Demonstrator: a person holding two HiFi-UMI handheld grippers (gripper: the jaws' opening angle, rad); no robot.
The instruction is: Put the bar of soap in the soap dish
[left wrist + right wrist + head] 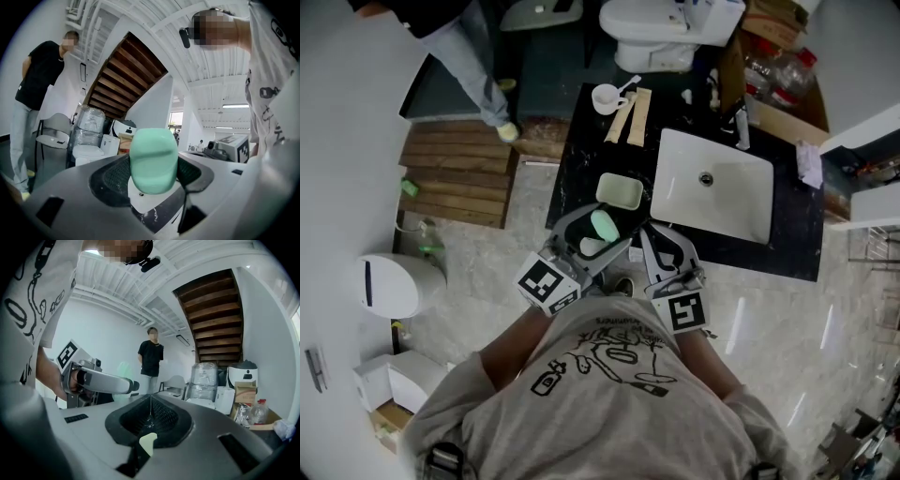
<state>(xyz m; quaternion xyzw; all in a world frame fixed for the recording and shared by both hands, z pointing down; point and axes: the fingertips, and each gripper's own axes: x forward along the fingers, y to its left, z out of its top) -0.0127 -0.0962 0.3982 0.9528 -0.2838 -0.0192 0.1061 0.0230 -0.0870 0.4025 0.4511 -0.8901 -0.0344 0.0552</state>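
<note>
left gripper [596,231] is clamping the mint-green bar of soap [153,161] between its jaws, which are sitting only as wide as the bar; right gripper [149,418] is keeping its jaws pressed together, holding nothing; head view, the soap is hovering mid-frame, just below the soap dish [620,190] on the black counter [581,141]

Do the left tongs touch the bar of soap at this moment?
Touching. The left gripper view shows the left tongs closed on the green bar of soap, which they press from both sides.
</note>
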